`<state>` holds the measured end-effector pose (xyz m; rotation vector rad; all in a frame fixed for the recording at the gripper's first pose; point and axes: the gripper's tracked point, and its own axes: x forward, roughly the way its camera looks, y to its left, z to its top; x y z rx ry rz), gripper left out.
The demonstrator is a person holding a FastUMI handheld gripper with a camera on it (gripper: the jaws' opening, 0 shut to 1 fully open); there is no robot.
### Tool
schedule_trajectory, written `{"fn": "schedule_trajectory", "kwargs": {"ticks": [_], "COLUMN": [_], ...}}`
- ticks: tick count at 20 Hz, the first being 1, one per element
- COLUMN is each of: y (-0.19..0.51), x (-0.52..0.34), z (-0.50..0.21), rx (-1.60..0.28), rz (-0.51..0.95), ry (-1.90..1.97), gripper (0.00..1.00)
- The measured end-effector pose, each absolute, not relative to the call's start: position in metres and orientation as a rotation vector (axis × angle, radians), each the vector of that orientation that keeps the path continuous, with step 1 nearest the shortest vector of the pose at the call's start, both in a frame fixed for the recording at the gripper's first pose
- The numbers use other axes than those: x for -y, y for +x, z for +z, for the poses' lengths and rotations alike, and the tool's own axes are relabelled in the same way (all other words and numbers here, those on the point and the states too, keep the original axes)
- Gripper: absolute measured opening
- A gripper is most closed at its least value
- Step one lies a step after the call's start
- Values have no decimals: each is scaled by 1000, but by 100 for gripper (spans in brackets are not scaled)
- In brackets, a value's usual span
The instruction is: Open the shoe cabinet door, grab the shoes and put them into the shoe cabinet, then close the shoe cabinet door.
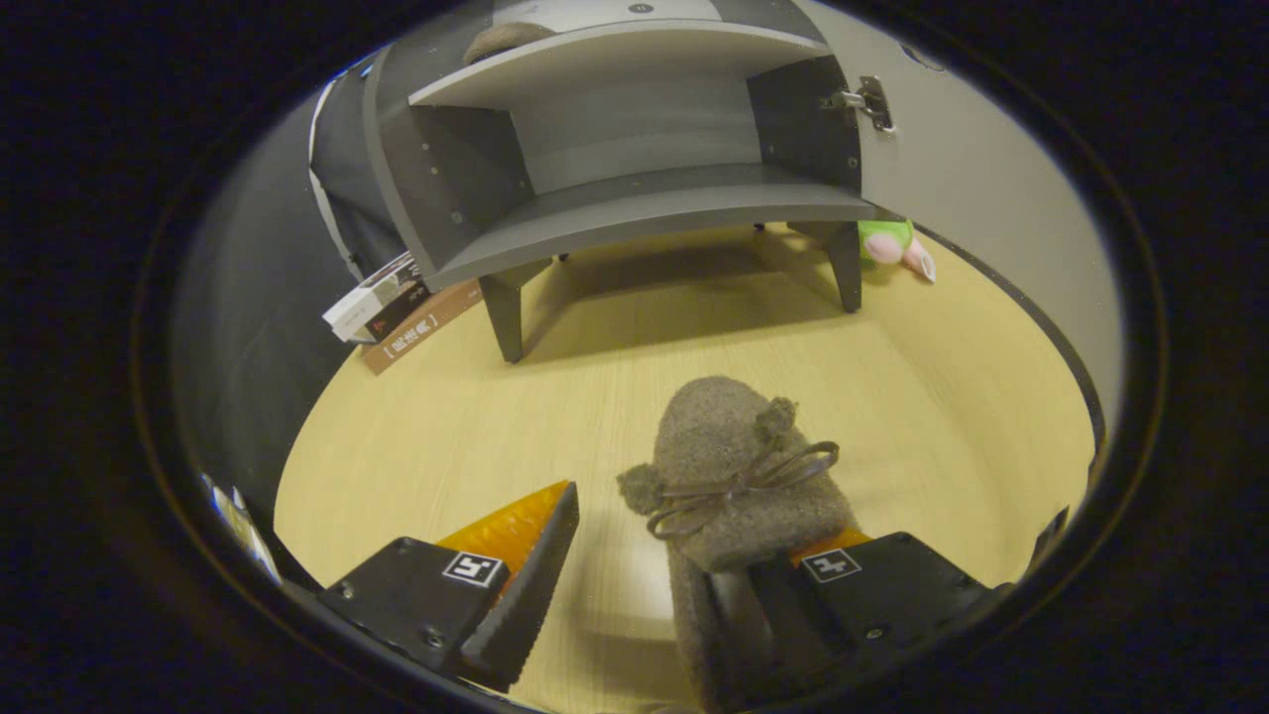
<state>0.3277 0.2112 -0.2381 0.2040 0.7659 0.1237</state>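
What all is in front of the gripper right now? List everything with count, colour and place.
shoe cabinet: one, grey, standing on legs beyond the gripper, with two bare shelves showing inside
cabinet door: one, light grey, swung open at the cabinet's right side, metal hinge near its top
shoe on the floor: one, grey-brown fuzzy slipper with a bow, just ahead of the gripper, its heel end against the right finger
shoe on the cabinet: one, grey-brown, up on the cabinet's top at its left end, partly seen
books: a small stack, white, dark and brown, on the floor left of the cabinet
plush toy: one, green and pink, behind the cabinet's right leg
floor: light wood
gripper: one, fingers spread apart, not clamped on the slipper
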Motion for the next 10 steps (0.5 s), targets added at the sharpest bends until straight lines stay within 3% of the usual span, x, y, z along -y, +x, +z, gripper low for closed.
{"fn": "schedule_trajectory", "kwargs": {"ticks": [3, 8, 10], "y": [329, 317, 308], "x": [-203, -202, -200], "z": [-239, -238, -226], "rx": [-774, -825, -825], "rz": [125, 184, 208], "ry": [179, 224, 225], "gripper": [82, 14, 9]}}
